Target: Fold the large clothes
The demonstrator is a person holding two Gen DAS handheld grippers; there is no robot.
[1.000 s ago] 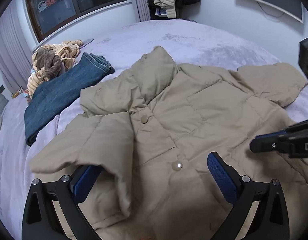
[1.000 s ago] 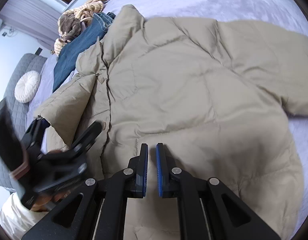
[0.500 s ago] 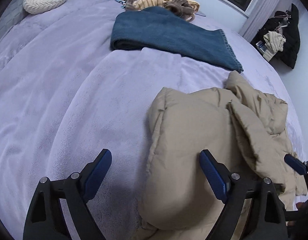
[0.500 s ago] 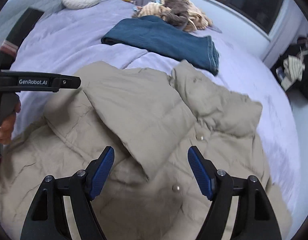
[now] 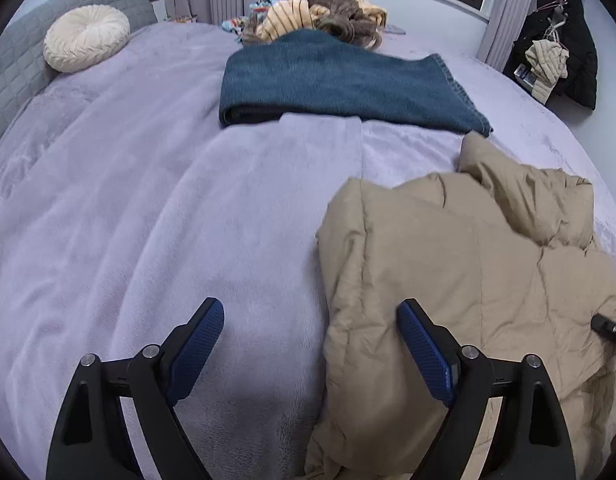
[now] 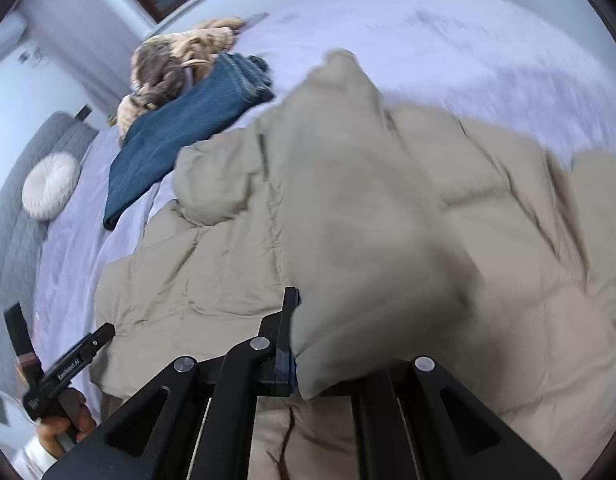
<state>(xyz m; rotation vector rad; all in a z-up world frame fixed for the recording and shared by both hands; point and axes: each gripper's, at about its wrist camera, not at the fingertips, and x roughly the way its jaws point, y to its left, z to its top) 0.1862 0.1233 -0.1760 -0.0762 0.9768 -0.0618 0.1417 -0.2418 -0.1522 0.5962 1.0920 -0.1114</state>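
Right tool (image 6: pixel 295 344) just clamped on beige jacket (image 6: pixel 348 208) fold; left tool (image 5: pixel 310 344) spread, narrowing, straddling jacket edge on bed (image 5: pixel 147 200).

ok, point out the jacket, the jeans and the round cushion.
jacket (image 5: pixel 448 264): left wrist view, on its quilted panel.
jeans (image 5: pixel 340 80): left wrist view, middle of the folded denim.
cushion (image 5: pixel 85 38): left wrist view, its pleated centre.

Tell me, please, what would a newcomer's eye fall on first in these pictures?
The big beige puffer jacket sprawled on the lilac bed dominates, a fold of it pinched in the right tongs. Beyond it lie folded blue jeans, with a heap of striped clothes behind them near the window. The left tongs straddle the jacket's edge, jaws apart.
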